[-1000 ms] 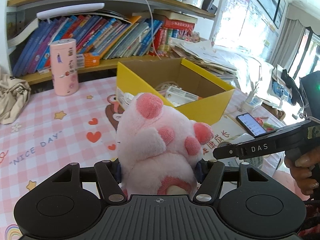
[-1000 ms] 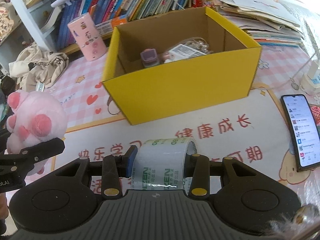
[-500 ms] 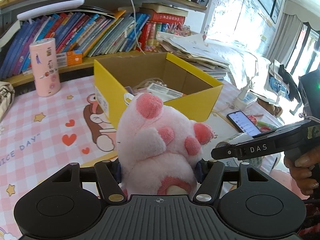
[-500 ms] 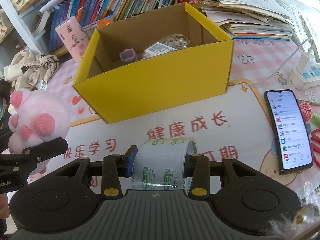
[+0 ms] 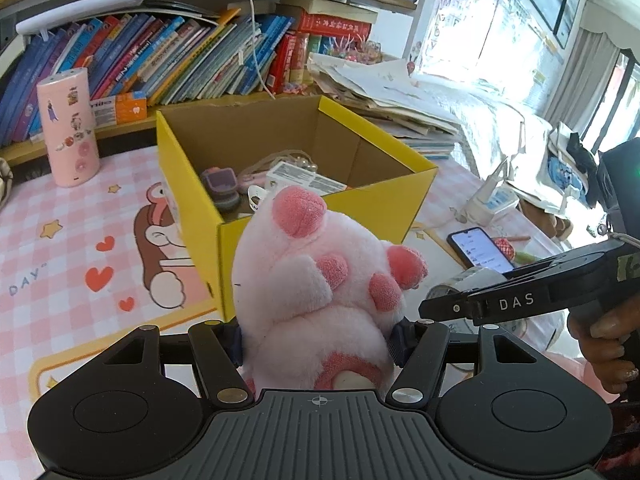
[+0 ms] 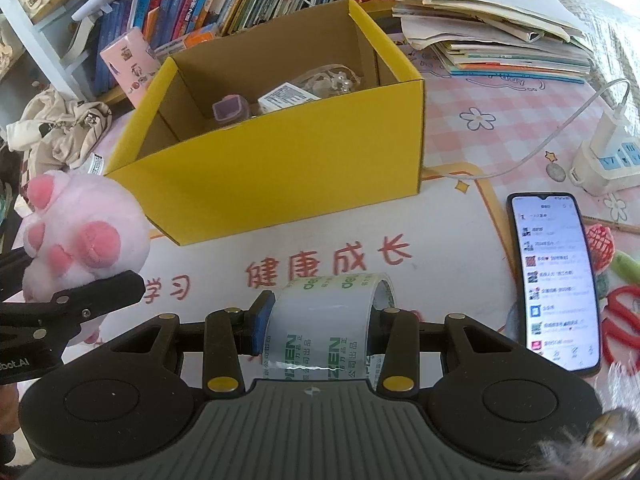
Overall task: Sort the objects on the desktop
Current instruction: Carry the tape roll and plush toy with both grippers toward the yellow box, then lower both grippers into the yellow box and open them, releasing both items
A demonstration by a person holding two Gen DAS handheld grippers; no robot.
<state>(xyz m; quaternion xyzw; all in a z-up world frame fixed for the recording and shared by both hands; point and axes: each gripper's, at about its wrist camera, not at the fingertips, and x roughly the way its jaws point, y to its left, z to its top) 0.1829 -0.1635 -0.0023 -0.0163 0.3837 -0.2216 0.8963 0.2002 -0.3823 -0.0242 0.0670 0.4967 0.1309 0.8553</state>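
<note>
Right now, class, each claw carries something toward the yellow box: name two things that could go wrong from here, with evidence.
1. The plush is bulky and the box already holds items; dropped in, it may sit high or tip out.
2. The left claw and right claw are close together near one opening, so they could collide.
3. The tape, if it slips, could land on the phone nearby.

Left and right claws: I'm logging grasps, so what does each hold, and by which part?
The left claw grips the pink plush toy across its lower body. The right claw grips the roll of clear tape across its flat sides.
</note>
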